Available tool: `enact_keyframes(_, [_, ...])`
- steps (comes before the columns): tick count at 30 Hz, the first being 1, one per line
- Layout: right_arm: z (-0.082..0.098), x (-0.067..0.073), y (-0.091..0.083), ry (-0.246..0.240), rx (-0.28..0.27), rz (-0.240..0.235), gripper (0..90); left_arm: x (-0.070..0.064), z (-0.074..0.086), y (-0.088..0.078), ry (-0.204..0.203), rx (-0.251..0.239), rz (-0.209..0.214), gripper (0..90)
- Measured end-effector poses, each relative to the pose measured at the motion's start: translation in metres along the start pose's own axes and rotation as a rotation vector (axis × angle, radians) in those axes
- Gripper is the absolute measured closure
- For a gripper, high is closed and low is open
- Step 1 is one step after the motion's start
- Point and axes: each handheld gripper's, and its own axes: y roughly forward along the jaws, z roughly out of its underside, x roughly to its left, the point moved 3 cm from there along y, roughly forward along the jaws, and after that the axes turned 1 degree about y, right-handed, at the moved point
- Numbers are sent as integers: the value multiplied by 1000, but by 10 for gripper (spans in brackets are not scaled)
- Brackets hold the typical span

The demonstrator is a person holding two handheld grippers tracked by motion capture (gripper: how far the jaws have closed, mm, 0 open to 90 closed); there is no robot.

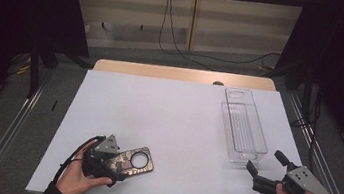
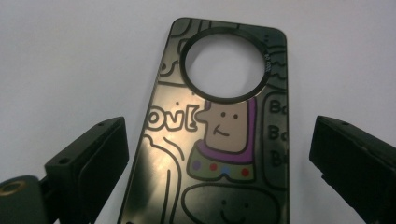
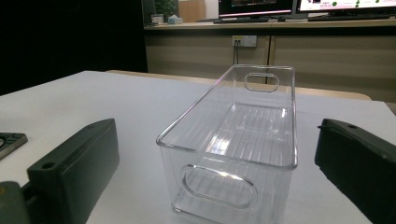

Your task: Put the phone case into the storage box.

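A dark phone case (image 1: 146,167) with cartoon drawings and a round camera hole lies flat on the white table (image 1: 178,113) at the front left. My left gripper (image 1: 115,164) hangs over its near end. In the left gripper view the phone case (image 2: 219,154) lies between the two jaws of the left gripper (image 2: 219,128), which stand wide apart and clear of its edges. At the front right, my right gripper (image 1: 266,161) is open and points at the near end of a clear plastic bin (image 1: 243,126). The bin (image 3: 233,140) is empty and sits just ahead of the right gripper (image 3: 217,123).
A wooden strip (image 1: 183,74) edges the table's far side. Metal rails (image 1: 10,126) run along both sides of the table. Cables (image 1: 173,36) lie on the floor beyond. A corner of the phone case (image 3: 9,140) shows at the left of the right gripper view.
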Motion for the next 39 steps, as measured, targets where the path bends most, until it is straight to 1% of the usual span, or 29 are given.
enact_keyframes(4, [0,0,0,4,-1,1,0,1,1,3,3,40,-6,49])
enact_keyframes(5, [0,0,0,0,-1,1,0,1,1,4,3,41,-4,55])
enact_keyframes(6, [0,0,0,1,-1,2,0,1,1,4,5,53,3,56])
enact_keyframes(7, [0,0,0,1,0,2,0,1,1,6,11,60,-5,58])
enact_keyframes(9, [0,0,1,0,-1,1,0,1,1,8,13,75,-6,67])
enact_keyframes(10, [0,1,1,-1,0,0,0,2,1,8,25,89,0,74])
enact_keyframes(12, [0,1,1,-1,-1,1,0,3,0,11,14,100,3,72])
enact_keyframes(13, [0,0,0,0,0,1,0,4,0,11,9,102,12,65])
enact_keyframes(18, [0,0,0,0,0,1,0,5,0,14,-3,113,18,39])
enact_keyframes(19, [0,0,0,-1,-1,1,0,6,0,14,6,126,21,39])
enact_keyframes(20, [0,0,0,-3,-1,0,0,6,-1,14,6,128,22,38])
enact_keyframes(22, [0,0,0,-2,-1,0,0,6,0,15,4,121,19,36])
enact_keyframes(23, [0,0,0,-3,-2,0,0,5,1,15,-4,106,15,34])
enact_keyframes(24, [0,0,0,-3,-1,0,0,5,2,14,-2,108,17,34])
enact_keyframes(26, [0,0,0,-2,-1,0,0,5,2,15,4,106,5,33])
enact_keyframes(28, [0,0,0,-3,-1,-2,0,5,3,15,3,105,13,31])
enact_keyframes(29, [0,0,0,0,0,-2,0,5,2,15,5,107,10,30])
enact_keyframes(30, [0,1,0,0,0,-2,0,4,2,16,-6,104,11,30])
enact_keyframes(33, [0,1,0,-3,-1,-3,0,5,1,15,5,121,13,37])
enact_keyframes(37, [0,1,0,0,0,-2,0,4,0,14,4,135,16,75])
enact_keyframes(38, [0,1,0,0,0,-2,0,3,-1,14,-4,132,13,83])
enact_keyframes(39, [0,1,0,-1,0,-2,0,3,-1,13,6,147,15,85])
